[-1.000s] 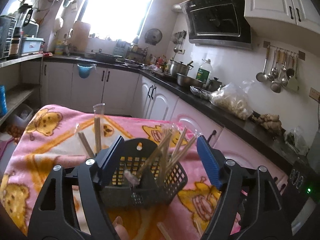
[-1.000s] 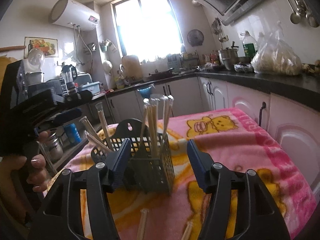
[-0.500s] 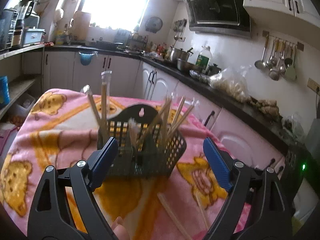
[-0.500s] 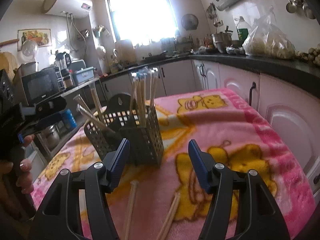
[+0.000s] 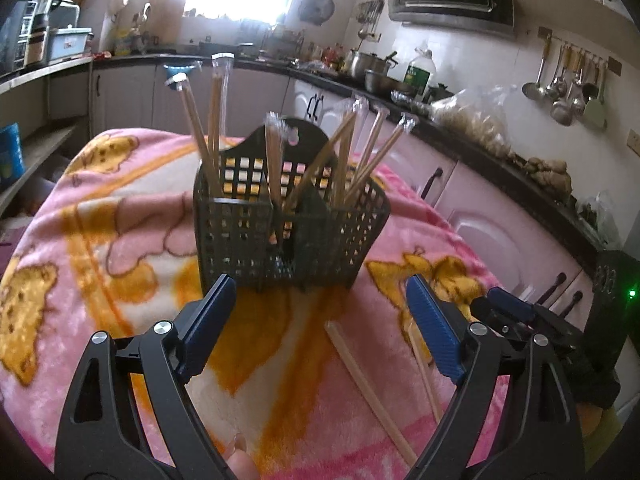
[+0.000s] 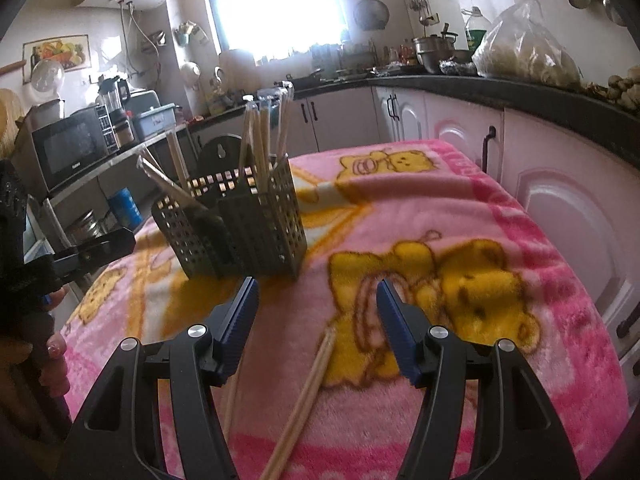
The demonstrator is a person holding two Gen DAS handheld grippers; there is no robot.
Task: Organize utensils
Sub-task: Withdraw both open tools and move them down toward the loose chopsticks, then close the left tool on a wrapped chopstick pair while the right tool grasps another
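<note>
**Left wrist view: both tools open over loose chopsticks**

Your left tool point(image 5: 316, 312) has just spread wide, nothing between its pads. The utensil basket point(image 5: 288, 236) stands mid-table on the pink blanket point(image 5: 100, 240). Your right tool point(image 6: 316, 316) gapes, unclenched, above a loose chopstick pair point(image 6: 308, 392) near the table's front edge.

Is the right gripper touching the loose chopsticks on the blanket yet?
Apart. Right wrist view: the right gripper is open, and the chopsticks lie between its jaws, clear of both pads.

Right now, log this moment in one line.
left claw: open, empty | right claw: open, empty | wrapped wooden chopsticks: loose on pink blanket
</note>
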